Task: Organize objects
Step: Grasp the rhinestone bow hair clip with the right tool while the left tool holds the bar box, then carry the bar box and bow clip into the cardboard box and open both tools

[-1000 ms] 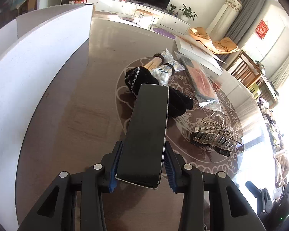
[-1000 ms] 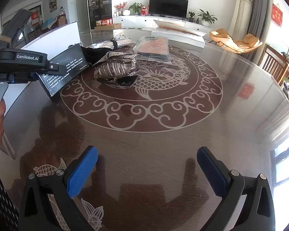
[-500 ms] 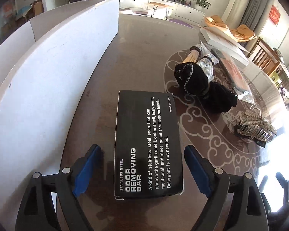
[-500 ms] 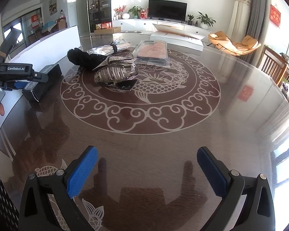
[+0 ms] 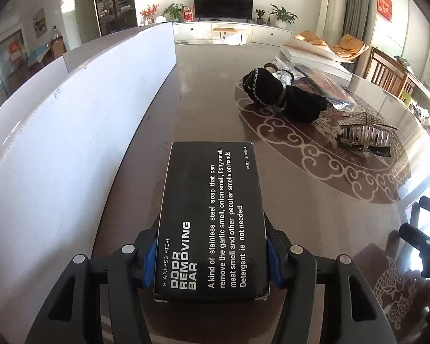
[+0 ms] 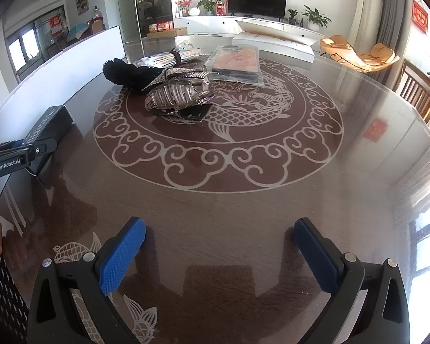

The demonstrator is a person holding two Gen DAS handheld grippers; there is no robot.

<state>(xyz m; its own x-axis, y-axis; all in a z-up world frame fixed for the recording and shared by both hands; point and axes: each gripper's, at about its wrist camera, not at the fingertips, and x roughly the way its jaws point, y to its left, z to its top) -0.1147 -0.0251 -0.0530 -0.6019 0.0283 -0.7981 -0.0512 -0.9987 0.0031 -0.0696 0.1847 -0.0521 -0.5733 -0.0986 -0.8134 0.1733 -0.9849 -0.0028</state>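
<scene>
A black box (image 5: 212,223) printed "ODOR REMOVING BAR" lies flat on the brown round table (image 5: 203,100), next to the white board. My left gripper (image 5: 209,261) is shut on the box's near end, blue pads against both long sides. The box also shows in the right wrist view (image 6: 50,124) at the far left. My right gripper (image 6: 219,255) is open and empty above the table's near part. A black knitted item (image 5: 275,91), a rhinestone hair claw (image 5: 364,132) and clear-bagged items (image 6: 235,63) lie around the table's middle.
A long white board (image 5: 71,132) stands along the table's left side. A flat white box (image 5: 315,57) lies at the far edge. Wooden chairs (image 5: 390,71) stand at the right. The table's patterned ring (image 6: 220,132) holds the pile of items.
The left gripper set the box flat on the table and opened half a second ago; now it has shut on the box's near end again. The right gripper has not moved.
</scene>
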